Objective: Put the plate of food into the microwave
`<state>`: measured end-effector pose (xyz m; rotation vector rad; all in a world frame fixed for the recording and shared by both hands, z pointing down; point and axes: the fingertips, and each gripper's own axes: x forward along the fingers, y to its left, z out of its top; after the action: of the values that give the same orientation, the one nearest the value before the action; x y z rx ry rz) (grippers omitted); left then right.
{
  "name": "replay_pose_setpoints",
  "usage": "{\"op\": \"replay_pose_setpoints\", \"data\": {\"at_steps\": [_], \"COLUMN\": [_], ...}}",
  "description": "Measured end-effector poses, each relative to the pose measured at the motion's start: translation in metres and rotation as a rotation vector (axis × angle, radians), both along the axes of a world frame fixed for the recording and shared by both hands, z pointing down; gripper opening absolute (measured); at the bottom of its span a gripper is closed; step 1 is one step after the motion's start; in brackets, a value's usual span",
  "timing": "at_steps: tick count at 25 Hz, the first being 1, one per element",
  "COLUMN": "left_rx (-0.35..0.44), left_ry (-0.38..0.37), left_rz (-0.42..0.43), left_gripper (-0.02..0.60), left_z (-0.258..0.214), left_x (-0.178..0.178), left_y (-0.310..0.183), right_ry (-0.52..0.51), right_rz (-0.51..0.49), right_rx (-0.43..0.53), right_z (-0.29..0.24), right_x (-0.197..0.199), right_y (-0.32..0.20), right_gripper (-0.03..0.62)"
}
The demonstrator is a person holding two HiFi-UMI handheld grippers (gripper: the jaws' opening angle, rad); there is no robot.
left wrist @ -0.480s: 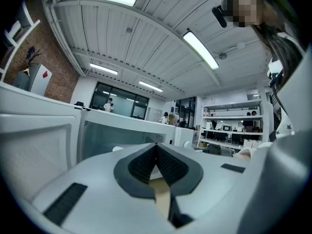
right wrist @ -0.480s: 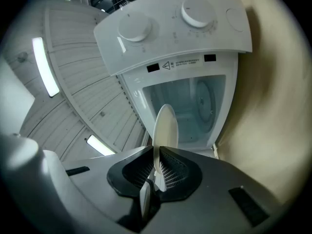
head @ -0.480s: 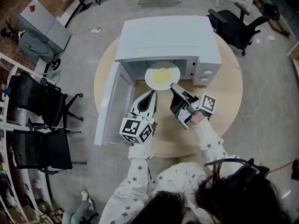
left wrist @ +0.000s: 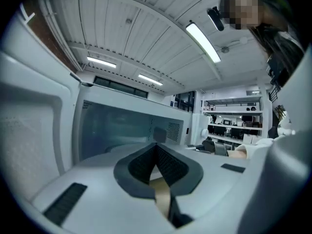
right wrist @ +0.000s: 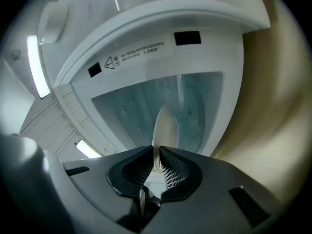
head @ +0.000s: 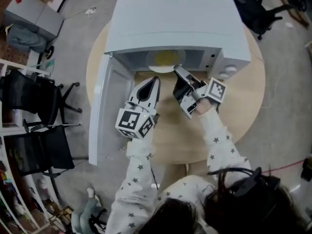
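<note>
Sliding the plate (head: 164, 60) level into the microwave (head: 175, 23), which stands at the table's (head: 234, 116) far edge, looks like the step in hand. The plate sits partly through the mouth, its near rim pinched by the right gripper (head: 178, 71). Best to keep that wrist flat, push straight until the rim clears the sill, then let go and back out clear of the door (head: 105, 108), open at the left. The left gripper (head: 155, 80) hovers beside, jaws together on nothing.
</note>
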<state>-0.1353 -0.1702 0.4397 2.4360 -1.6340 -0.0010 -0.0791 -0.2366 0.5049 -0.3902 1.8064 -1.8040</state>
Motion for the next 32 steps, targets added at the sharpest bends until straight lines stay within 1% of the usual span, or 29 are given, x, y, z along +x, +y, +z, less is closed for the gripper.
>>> {"op": "replay_pose_setpoints", "data": {"at_steps": [4, 10, 22, 26, 30, 32], "left_rx": [-0.027, -0.068, -0.09, -0.103, -0.102, -0.1], "left_ry": [0.01, 0.025, 0.039, 0.046, 0.05, 0.054], "left_rz": [0.0, 0.036, 0.084, 0.091, 0.096, 0.102], "left_gripper": [-0.003, -0.003, -0.003, -0.003, -0.003, -0.003], "left_z": [0.021, 0.043, 0.055, 0.06, 0.061, 0.061], "left_x": [-0.01, -0.014, -0.018, -0.018, -0.018, -0.015], "left_y": [-0.019, -0.039, -0.061, -0.06, -0.057, -0.057], "right_ry": [0.019, 0.03, 0.072, 0.128, 0.225, 0.261], "right_rz": [0.033, 0.071, 0.112, 0.109, 0.098, 0.116], "right_rx": [-0.019, -0.044, -0.091, -0.122, -0.145, -0.153], "right_z": [0.014, 0.024, 0.036, 0.041, 0.05, 0.053], "right_x": [-0.008, -0.015, -0.02, -0.018, -0.017, -0.011], "right_y": [-0.015, -0.029, -0.044, -0.041, -0.032, -0.029], "right_gripper": [0.037, 0.036, 0.035, 0.035, 0.035, 0.035]}}
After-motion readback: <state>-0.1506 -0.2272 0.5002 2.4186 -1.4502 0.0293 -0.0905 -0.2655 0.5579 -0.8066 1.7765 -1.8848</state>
